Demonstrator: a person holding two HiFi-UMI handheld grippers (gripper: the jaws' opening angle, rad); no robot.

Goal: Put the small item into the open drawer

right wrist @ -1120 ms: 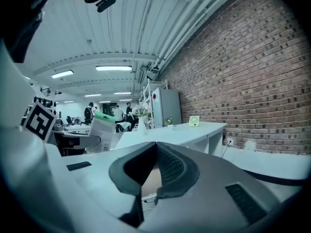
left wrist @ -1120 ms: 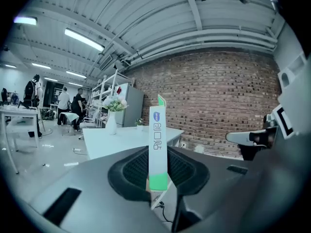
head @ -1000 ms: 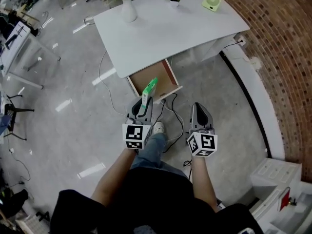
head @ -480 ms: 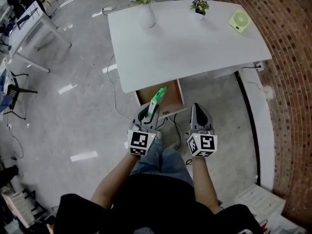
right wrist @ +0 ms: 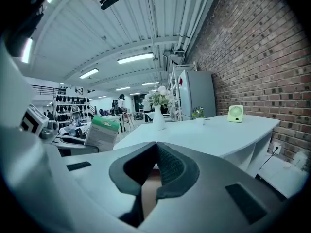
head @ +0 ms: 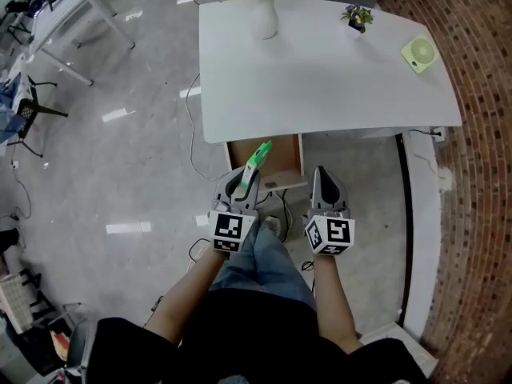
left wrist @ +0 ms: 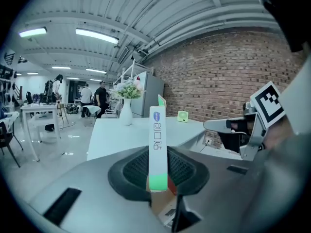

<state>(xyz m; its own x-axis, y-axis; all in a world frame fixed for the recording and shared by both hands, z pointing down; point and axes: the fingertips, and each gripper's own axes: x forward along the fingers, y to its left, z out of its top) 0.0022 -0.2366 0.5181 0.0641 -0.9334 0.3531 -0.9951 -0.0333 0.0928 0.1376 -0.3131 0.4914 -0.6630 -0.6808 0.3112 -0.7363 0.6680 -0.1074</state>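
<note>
A small green-and-white box stands upright between the pads of my left gripper, which is shut on it. In the left gripper view the box rises out of the jaws of that gripper. It hangs over the near part of the open wooden drawer under the front edge of the white table. My right gripper is level with the left one, just right of the drawer. Its jaws are shut with nothing between them.
On the table stand a white vase with flowers, a small potted plant and a green fan. A brick wall runs along the right. Cables lie on the floor by the drawer. People stand far off.
The view has swung round so the table now lies square ahead and closer. Both grippers keep their places before the drawer, the left one still gripping the box.
</note>
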